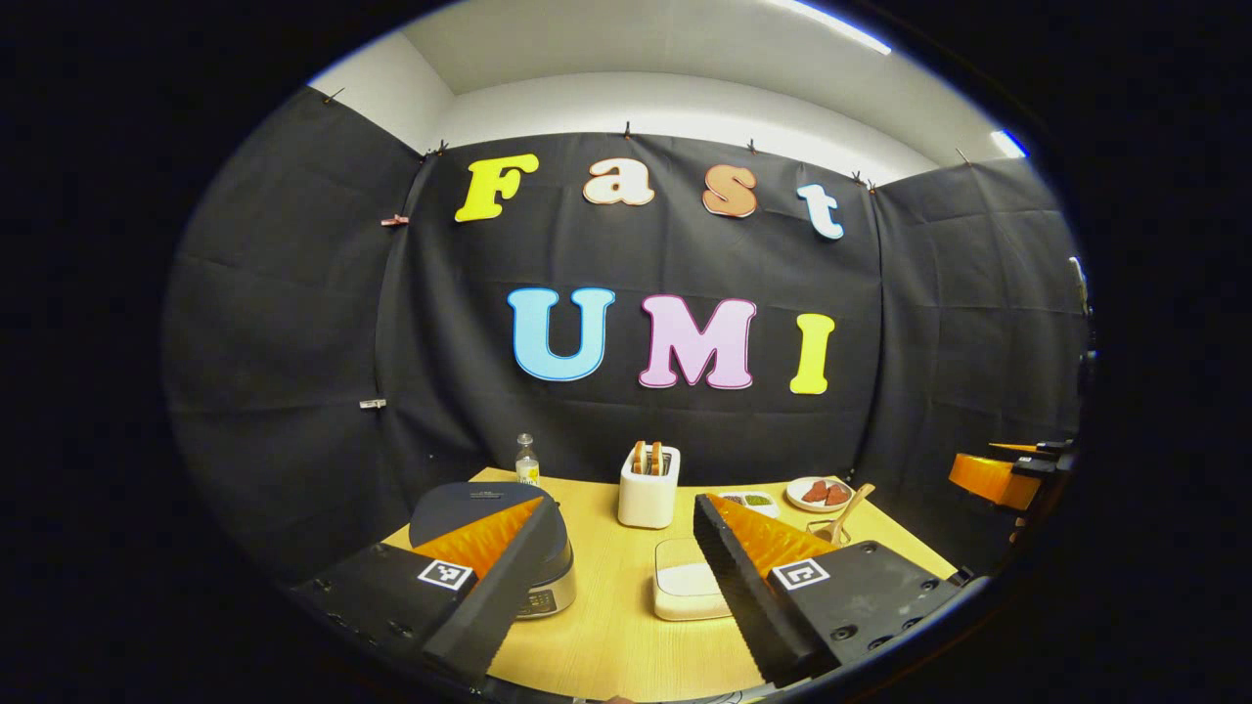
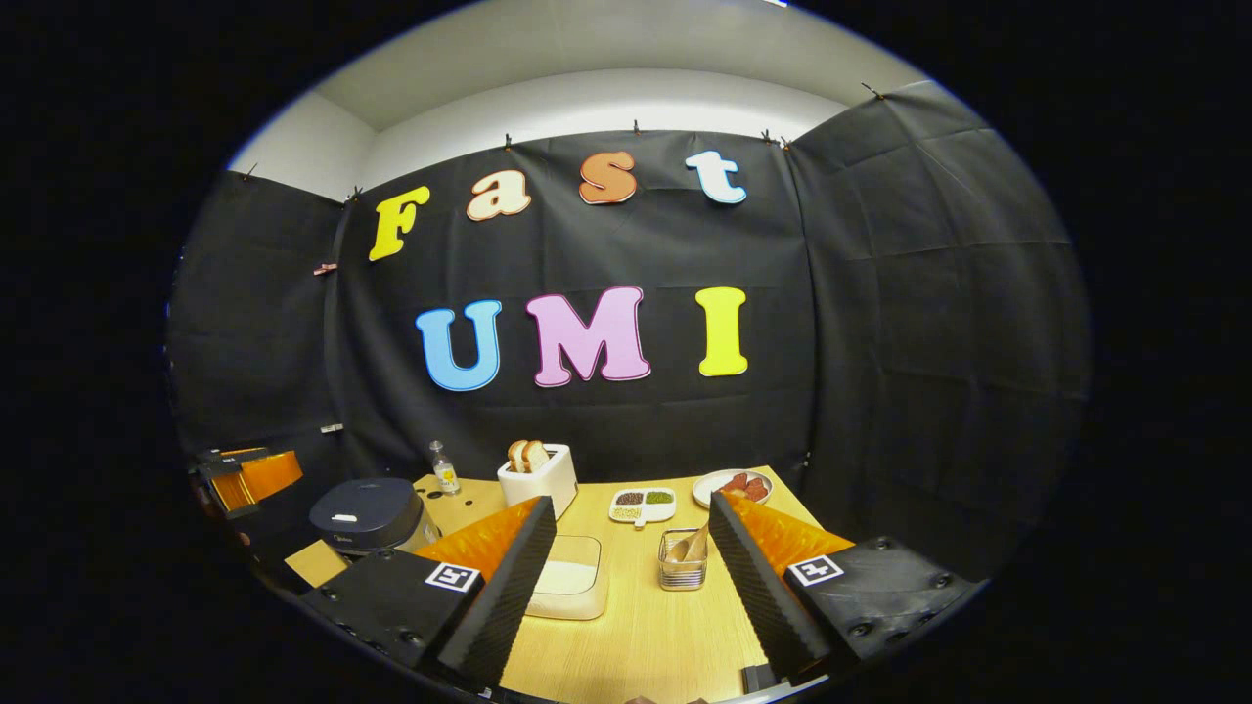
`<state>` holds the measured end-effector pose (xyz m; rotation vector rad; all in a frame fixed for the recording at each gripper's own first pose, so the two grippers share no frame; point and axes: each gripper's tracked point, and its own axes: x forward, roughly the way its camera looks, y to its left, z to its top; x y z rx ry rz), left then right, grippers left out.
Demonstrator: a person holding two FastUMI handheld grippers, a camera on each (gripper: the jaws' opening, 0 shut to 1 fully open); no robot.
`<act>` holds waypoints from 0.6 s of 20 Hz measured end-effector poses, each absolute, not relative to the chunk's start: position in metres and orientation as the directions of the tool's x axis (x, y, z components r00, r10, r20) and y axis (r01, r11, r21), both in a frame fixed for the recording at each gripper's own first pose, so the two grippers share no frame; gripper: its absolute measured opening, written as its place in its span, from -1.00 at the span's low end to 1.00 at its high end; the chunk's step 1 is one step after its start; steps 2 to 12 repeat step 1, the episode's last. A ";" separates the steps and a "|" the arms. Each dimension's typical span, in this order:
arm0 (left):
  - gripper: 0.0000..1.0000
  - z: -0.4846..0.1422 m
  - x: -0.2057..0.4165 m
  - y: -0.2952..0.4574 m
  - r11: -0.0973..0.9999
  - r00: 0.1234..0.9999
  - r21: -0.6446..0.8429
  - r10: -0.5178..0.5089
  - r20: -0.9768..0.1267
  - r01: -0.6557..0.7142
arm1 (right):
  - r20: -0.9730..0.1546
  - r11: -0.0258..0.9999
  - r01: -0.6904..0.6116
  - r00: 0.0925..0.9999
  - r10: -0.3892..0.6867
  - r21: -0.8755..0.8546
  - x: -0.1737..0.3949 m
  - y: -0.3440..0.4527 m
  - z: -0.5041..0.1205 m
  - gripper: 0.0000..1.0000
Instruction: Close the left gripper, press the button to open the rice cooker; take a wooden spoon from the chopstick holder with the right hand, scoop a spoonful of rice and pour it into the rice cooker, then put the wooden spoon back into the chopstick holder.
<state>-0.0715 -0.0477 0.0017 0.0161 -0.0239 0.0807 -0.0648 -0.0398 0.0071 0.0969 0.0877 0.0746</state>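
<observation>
Both grippers hang wide apart-fingered above the near table edge, gripping nothing: left gripper [image 1: 616,587], right gripper [image 2: 631,587]. Rice cooker [image 2: 367,513] sits at the left, lid down, just behind the left gripper's left finger, so the left hand is nearer it. Wooden spoon [image 2: 696,544] stands in the chopstick holder [image 2: 682,565], handle tilting up and far-right, right ahead between the right gripper's fingers. Rice container [image 2: 569,582] lies between cooker and holder. Lid-down, spoon-in-holder fits either end of the job.
</observation>
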 end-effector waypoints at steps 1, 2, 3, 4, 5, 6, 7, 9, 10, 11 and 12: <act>0.91 0.001 -0.069 -0.045 0.996 0.996 0.015 0.082 0.022 -0.083 | -0.086 0.993 -0.067 0.993 0.076 0.095 -0.065 -0.038 0.007 0.96; 0.91 0.001 -0.069 -0.045 0.996 0.996 0.015 0.082 0.022 -0.083 | -0.086 0.993 -0.067 0.993 0.076 0.095 -0.065 -0.038 0.007 0.96; 0.91 0.001 -0.069 -0.045 0.996 0.996 0.015 0.082 0.022 -0.083 | -0.086 0.993 -0.067 0.993 0.076 0.095 -0.065 -0.038 0.007 0.96; 0.91 0.001 -0.069 -0.045 0.996 0.996 0.015 0.082 0.022 -0.083 | -0.086 0.993 -0.067 0.993 0.076 0.095 -0.065 -0.038 0.007 0.96; 0.91 0.001 -0.069 -0.045 0.996 0.996 0.015 0.082 0.022 -0.083 | -0.086 0.993 -0.067 0.993 0.076 0.095 -0.065 -0.038 0.007 0.96; 0.91 0.001 -0.069 -0.045 0.996 0.996 0.015 0.082 0.022 -0.083 | -0.086 0.993 -0.067 0.993 0.076 0.095 -0.065 -0.038 0.007 0.96; 0.91 0.001 -0.069 -0.045 0.996 0.996 0.015 0.082 0.022 -0.083 | -0.086 0.993 -0.067 0.993 0.076 0.095 -0.065 -0.038 0.007 0.96; 0.91 0.001 -0.069 -0.045 0.996 0.996 0.015 0.082 0.022 -0.083 | -0.086 0.993 -0.067 0.993 0.076 0.095 -0.065 -0.038 0.007 0.96; 0.91 0.001 -0.069 -0.045 0.996 0.996 0.015 0.082 0.022 -0.083 | -0.086 0.993 -0.067 0.993 0.076 0.095 -0.065 -0.038 0.007 0.96; 0.91 0.001 -0.069 -0.045 0.996 0.996 0.015 0.082 0.022 -0.083 | -0.086 0.993 -0.067 0.993 0.076 0.095 -0.065 -0.038 0.007 0.96; 0.91 0.001 -0.069 -0.045 0.996 0.996 0.015 0.082 0.022 -0.083 | -0.086 0.993 -0.067 0.993 0.076 0.095 -0.065 -0.038 0.007 0.96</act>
